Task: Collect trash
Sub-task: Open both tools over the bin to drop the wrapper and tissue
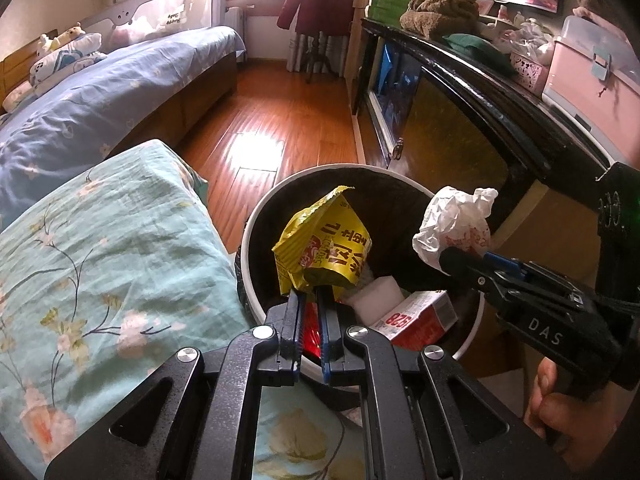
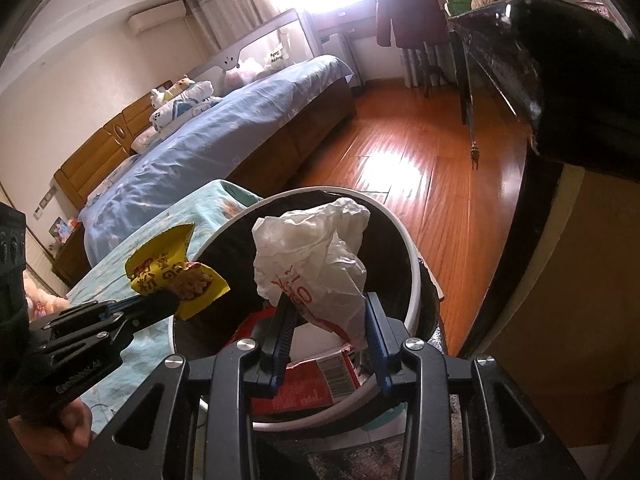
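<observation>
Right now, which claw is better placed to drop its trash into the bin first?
Probably the left claw: its yellow wrapper hangs over the bin opening, while the right claw's white paper sits nearer the rim.

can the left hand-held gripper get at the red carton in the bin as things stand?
Probably not yet. The left hand-held gripper is shut on the yellow wrapper, so its jaws are occupied. The path itself looks free: the red carton lies exposed on top inside the open bin, just beyond the fingertips.
</observation>
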`<state>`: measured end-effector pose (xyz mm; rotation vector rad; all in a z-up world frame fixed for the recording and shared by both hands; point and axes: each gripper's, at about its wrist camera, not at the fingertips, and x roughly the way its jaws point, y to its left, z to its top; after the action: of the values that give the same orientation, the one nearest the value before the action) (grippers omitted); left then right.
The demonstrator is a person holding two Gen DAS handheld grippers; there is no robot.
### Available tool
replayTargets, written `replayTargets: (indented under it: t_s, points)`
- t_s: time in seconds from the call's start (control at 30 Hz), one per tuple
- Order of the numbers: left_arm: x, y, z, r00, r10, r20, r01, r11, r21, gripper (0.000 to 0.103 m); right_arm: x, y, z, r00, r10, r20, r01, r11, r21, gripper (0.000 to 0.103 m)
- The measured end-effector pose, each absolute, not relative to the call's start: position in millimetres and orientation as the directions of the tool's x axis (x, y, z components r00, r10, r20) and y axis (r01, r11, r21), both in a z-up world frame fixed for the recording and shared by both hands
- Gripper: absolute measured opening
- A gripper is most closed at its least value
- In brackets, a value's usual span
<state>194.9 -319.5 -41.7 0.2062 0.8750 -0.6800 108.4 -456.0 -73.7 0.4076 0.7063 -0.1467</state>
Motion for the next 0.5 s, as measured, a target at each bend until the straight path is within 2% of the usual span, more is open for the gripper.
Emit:
replayTargets:
  t_s: [0.13,0.27,0.3,0.37,0.5]
  points:
    - [196.1,-319.2,-41.4,0.448,-0.460,-0.767,0.625,0.774,-0.100,0.006,108.5,-456.2,-73.9,0.754,0.007,-0.657,0.266,0.911,0.315,0.040]
    - [198.0,-318.7,-40.5,0.442,-0.458,-0.771,0.625,0.774,-0.102,0.012,110.7,-458.3,-76.0,0.751,0.018,-0.661,0.271,0.904,0.332,0.049]
    - [198.0,-317.8,-39.9,0.446,-0.457,-0.770,0.622,0.776,-0.100,0.017,110.9,-458.8,-76.5,0.750,0.022,-0.661,0.272,0.901,0.339,0.050]
    - [197.2,-314.2,-39.0,0.454,-0.458,-0.764,0.618,0.780,-0.100,0.022,109.7,-459.5,-76.7,0.752,0.025,-0.658,0.273,0.897,0.347,0.050]
    - [192.8,-301.7,-38.1,0.469,-0.458,-0.755,0.608,0.788,-0.100,0.026,106.1,-457.6,-76.4,0.754,0.030,-0.656,0.274,0.894,0.355,0.053]
